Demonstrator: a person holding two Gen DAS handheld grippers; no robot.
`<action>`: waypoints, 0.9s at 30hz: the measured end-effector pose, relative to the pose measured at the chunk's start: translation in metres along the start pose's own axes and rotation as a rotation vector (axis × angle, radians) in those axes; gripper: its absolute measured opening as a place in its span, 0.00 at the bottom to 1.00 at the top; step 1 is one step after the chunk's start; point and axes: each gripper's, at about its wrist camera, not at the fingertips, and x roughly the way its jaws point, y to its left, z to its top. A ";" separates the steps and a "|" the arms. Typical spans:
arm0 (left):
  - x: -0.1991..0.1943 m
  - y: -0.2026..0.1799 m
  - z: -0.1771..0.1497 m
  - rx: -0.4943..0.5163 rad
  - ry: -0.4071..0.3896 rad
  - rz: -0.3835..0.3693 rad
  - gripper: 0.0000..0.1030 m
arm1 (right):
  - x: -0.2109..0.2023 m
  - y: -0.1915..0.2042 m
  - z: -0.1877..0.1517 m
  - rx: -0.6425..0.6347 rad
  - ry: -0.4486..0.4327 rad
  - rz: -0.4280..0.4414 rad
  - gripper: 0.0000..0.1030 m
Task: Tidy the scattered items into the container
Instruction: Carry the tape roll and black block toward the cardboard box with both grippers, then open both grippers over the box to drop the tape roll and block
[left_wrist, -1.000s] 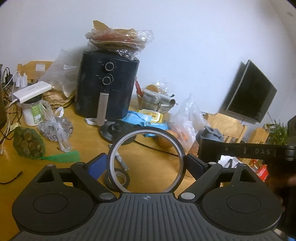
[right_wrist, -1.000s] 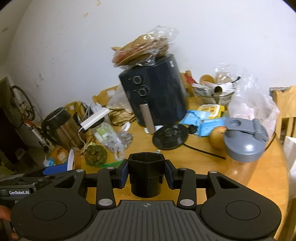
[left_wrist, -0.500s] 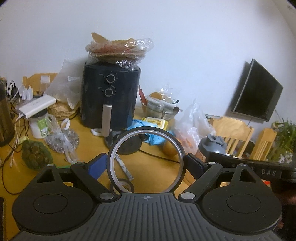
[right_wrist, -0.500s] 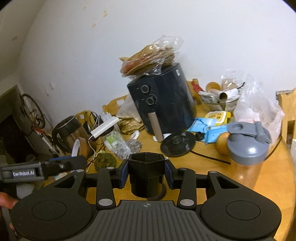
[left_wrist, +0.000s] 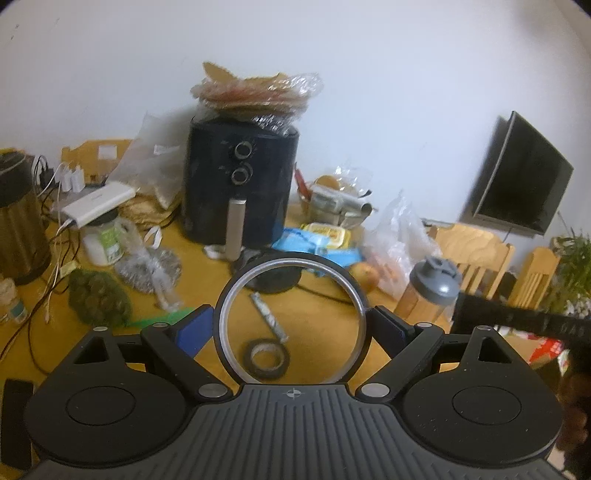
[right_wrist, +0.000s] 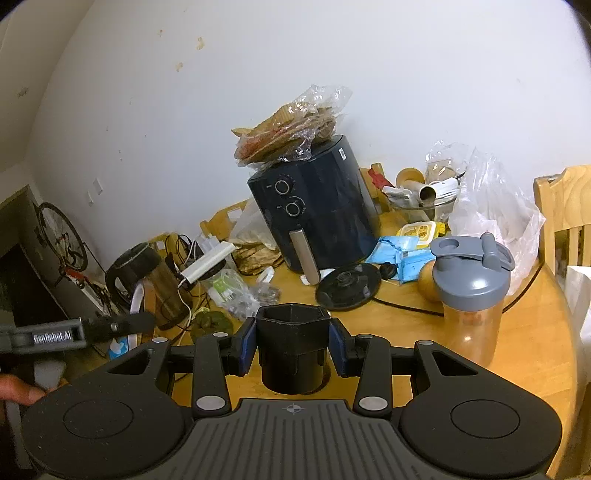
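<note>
Left claw (left_wrist: 291, 328) clamped on ring (left_wrist: 347, 291); right claw (right_wrist: 291, 345) clamped on black cup (right_wrist: 291, 347)

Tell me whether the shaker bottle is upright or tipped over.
Upright. The shaker bottle stands on the table, grey lid on top, flip cap shut.

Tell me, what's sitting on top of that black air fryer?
A clear plastic bag of flat brown crispy sheets lies on the air fryer. The fryer's top under it is hidden.
</note>
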 end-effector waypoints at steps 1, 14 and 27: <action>0.000 0.003 -0.003 0.001 0.010 0.002 0.89 | -0.001 0.001 0.000 0.000 -0.001 0.003 0.42; 0.000 0.020 -0.037 -0.025 0.091 0.032 0.89 | 0.004 0.004 -0.030 -0.004 0.049 0.001 0.42; 0.018 0.021 -0.078 -0.006 0.288 0.021 0.89 | 0.016 0.018 -0.079 -0.048 0.223 0.014 0.42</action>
